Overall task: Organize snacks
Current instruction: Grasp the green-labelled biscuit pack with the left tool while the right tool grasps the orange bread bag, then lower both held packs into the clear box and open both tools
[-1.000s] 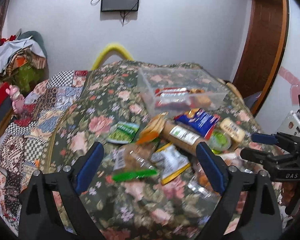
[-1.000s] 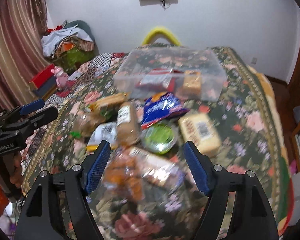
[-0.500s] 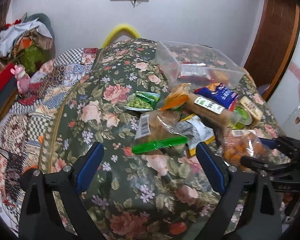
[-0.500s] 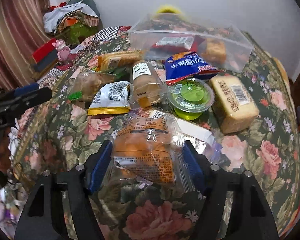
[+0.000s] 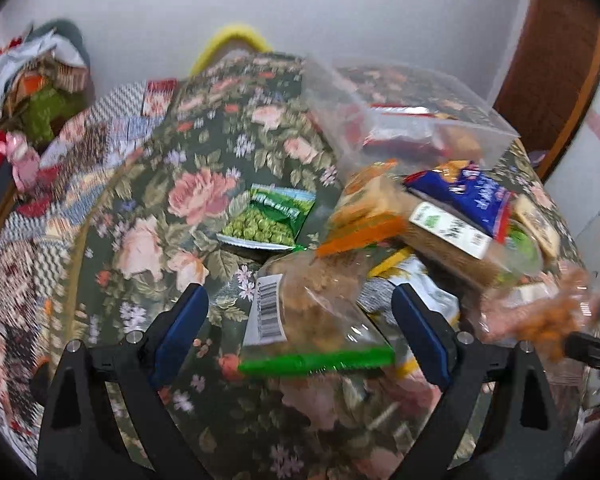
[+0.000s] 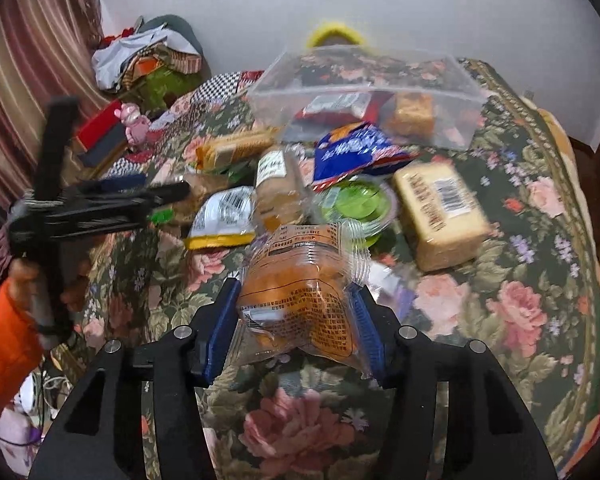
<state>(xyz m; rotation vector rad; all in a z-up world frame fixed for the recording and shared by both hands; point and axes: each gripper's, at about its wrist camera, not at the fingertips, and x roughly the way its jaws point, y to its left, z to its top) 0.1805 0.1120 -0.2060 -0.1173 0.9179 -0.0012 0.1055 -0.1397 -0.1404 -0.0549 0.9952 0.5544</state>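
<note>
My right gripper (image 6: 296,320) is shut on a clear bag of orange buns (image 6: 300,296) and holds it above the floral cloth; the bag also shows in the left wrist view (image 5: 540,316). My left gripper (image 5: 300,328) is open, its fingers on either side of a clear bag of brown snacks with a green strip (image 5: 312,320). A clear plastic box (image 6: 364,92) at the back holds a red packet and a cake. Loose snacks lie before it: a blue bag (image 6: 352,152), a green jelly cup (image 6: 356,204), a yellow cake block (image 6: 440,216) and a green pea packet (image 5: 268,220).
The table is covered with a floral cloth (image 6: 520,312). A checked cloth (image 5: 60,184) covers a lower surface on the left. A pile of clothes (image 6: 148,56) and a pink toy (image 6: 132,124) sit at the far left. A wooden door (image 5: 548,68) stands at the right.
My right gripper has closed on the bun bag and lifted it. My left gripper has moved forward so its fingers flank the brown snack bag.
</note>
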